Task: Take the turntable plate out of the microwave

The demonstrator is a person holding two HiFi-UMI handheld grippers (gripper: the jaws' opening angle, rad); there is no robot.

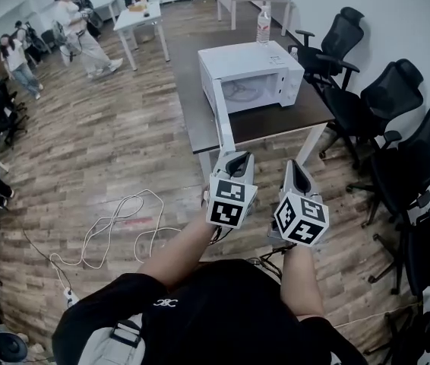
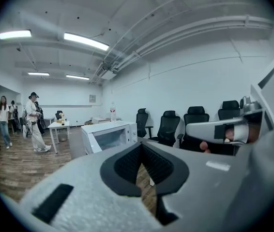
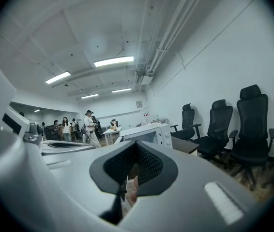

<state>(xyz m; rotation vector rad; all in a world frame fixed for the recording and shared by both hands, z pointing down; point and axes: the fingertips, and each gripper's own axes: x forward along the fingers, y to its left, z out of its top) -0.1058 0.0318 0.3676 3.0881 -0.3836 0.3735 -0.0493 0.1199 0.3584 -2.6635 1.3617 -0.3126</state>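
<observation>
Wood-floor office room, with a row of black chairs [image 1: 393, 97] down the right wall, a couple of people [image 1: 74, 25] off in the far corner and a cable [image 1: 112, 223] looped on the floor. The white microwave [image 1: 249, 71] sits on a dark tabletop [image 1: 276, 120] with a water bottle [image 1: 263, 23] behind it. Its door [image 1: 222, 120] looks swung open toward the person, and the turntable plate [image 1: 239, 91] is inside on the oven floor, untouched as far as I can see. Both grippers are held out in front of the body, well short of the tabletop. The left gripper [image 1: 236, 158] has its jaws pinched together on nothing, and the right gripper [image 1: 297, 169] is the same, closed and empty. So I'd call this the approach, with nothing done yet. What I'd worry about: that open door hangs right in the left gripper's lane, so a careless reach clips it or swings it. The jaws have to open before they go in, or they'll just shove the plate around. The plate looks like smooth glass, so a grip on only the rim could let it tilt and slide out, or knock the cavity edge on the way out. And that floor cable is a trip risk if the person steps left.
</observation>
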